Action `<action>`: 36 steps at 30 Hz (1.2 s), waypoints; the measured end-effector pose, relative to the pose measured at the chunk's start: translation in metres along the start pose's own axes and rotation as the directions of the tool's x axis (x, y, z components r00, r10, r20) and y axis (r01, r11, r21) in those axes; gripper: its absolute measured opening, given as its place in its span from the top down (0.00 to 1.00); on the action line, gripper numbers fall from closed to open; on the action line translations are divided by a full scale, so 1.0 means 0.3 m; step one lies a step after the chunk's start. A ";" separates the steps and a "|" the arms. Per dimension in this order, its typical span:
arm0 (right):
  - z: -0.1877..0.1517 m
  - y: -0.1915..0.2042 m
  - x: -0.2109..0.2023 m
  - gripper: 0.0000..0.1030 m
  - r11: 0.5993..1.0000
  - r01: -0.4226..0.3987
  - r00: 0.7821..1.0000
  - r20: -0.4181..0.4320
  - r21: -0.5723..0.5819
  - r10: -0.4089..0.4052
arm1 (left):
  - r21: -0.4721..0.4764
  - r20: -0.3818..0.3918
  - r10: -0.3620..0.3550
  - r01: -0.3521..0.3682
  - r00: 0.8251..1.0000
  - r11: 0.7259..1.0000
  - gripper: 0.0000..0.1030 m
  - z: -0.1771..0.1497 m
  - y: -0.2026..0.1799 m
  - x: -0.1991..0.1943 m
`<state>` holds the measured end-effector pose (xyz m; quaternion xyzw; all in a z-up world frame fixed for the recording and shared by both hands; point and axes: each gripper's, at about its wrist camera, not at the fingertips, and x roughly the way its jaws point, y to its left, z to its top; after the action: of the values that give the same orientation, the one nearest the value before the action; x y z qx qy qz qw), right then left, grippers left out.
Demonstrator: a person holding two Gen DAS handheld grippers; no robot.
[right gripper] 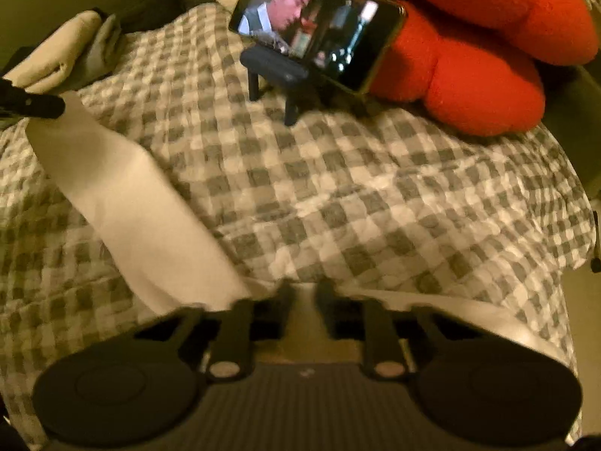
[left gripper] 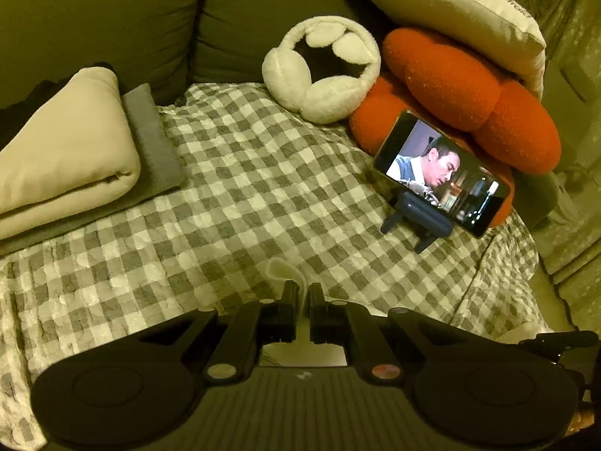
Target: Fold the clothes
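Nearest the left wrist camera, the left gripper is seen with its black fingers drawn close, a thin fold of cream-coloured soft cloth pinched between them; only a small curl of it shows above the tips. In the right wrist view the right gripper is narrowed to a slim gap at the cloth's near edge, but the fingertips are blurred and a firm grip cannot be told. From there the cloth is stretched as a long pale band up and leftward over the grey-and-white checked crinkled bedspread to the dark tip of the left gripper at the frame's left edge (its lower part is hidden behind the right gripper's body).

Farther back, a folded beige blanket is stacked on a folded grey cloth at the left. At the right a black smartphone playing a video is propped on a dark blue stand, leaning against an orange lobed plush cushion. White fluffy earmuffs lie beside it, under a cream pillow, cut off at the top.
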<state>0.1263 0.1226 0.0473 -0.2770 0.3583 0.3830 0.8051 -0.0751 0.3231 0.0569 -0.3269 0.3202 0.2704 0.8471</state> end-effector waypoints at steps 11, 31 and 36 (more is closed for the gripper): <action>-0.001 -0.009 -0.028 0.95 0.987 0.090 0.972 0.205 0.133 -0.116 | 0.003 0.121 0.052 -0.053 0.991 0.999 0.96 0.060 0.017 -0.003; -0.151 -0.023 -0.037 0.60 0.954 -0.040 0.999 0.037 0.297 0.031 | -0.062 0.038 0.154 -0.151 0.987 0.987 0.91 0.099 0.122 0.110; -0.206 0.011 -0.089 0.61 0.951 -0.106 0.993 0.087 0.289 0.084 | 0.005 -0.005 0.187 -0.187 0.982 0.982 0.84 0.087 0.100 0.175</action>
<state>0.0890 0.0688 0.0315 -0.1226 0.3942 0.3739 0.8305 -0.0515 0.3743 0.0230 -0.2942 0.3524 0.3470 0.8178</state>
